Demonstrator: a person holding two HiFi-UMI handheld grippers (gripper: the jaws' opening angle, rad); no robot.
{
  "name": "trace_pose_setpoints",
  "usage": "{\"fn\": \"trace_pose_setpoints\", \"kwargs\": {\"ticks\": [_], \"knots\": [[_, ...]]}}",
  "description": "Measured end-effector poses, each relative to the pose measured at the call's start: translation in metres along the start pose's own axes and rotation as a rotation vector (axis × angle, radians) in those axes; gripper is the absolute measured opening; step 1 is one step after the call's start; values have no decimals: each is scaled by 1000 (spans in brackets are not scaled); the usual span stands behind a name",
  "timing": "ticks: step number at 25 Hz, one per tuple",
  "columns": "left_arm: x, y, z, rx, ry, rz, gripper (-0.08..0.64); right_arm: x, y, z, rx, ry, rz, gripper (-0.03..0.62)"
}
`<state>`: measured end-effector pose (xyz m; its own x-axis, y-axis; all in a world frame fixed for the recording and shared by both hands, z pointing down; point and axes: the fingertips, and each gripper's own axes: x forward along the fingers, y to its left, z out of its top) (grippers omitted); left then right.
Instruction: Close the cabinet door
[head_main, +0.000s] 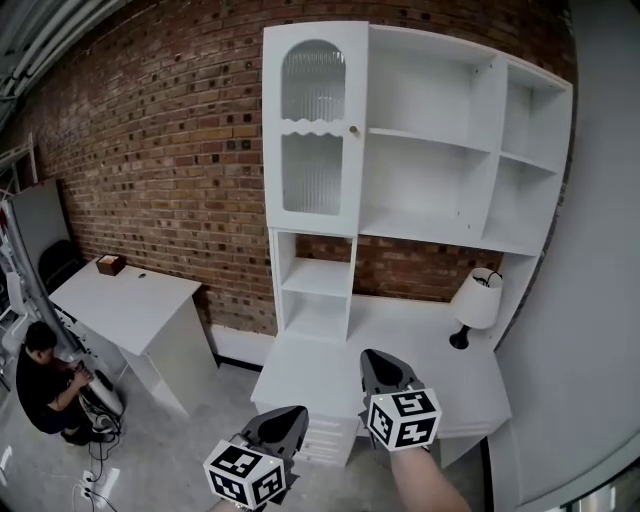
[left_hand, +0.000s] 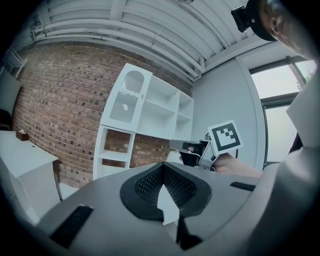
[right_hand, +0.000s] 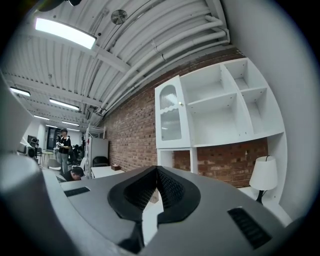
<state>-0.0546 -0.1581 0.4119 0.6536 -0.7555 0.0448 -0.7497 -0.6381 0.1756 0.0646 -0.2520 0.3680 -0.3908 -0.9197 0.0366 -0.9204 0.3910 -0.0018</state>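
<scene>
The white cabinet door (head_main: 314, 130) with ribbed glass panes and a small knob (head_main: 352, 129) lies flat against the upper left compartment of the shelf unit and looks closed. It also shows in the left gripper view as the door (left_hand: 127, 96) and in the right gripper view as the door (right_hand: 170, 112). Both grippers hang low and well in front of the unit, apart from the door. My left gripper (head_main: 297, 412) (left_hand: 162, 168) is shut with nothing between its pads. My right gripper (head_main: 374, 356) (right_hand: 156, 170), a little further forward, is shut and empty as well.
Open shelves (head_main: 440, 150) fill the unit to the right of the door. A white lamp (head_main: 477, 303) stands on the desk top (head_main: 310, 372) below. At the left are a white side table (head_main: 130, 300) with a brown box (head_main: 110, 264) and a crouching person (head_main: 45, 385).
</scene>
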Motion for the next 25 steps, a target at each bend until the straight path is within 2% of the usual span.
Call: {"fn": "trace_pose_setpoints", "kwargs": {"ticks": [7,25], "knots": [[-1,1,-4,1,21,0,8,0,-7,1,16,1,-14,28],[-26,3,-18,-19,24,-18,8,-22,31,-24,13,30,-17,28]]}}
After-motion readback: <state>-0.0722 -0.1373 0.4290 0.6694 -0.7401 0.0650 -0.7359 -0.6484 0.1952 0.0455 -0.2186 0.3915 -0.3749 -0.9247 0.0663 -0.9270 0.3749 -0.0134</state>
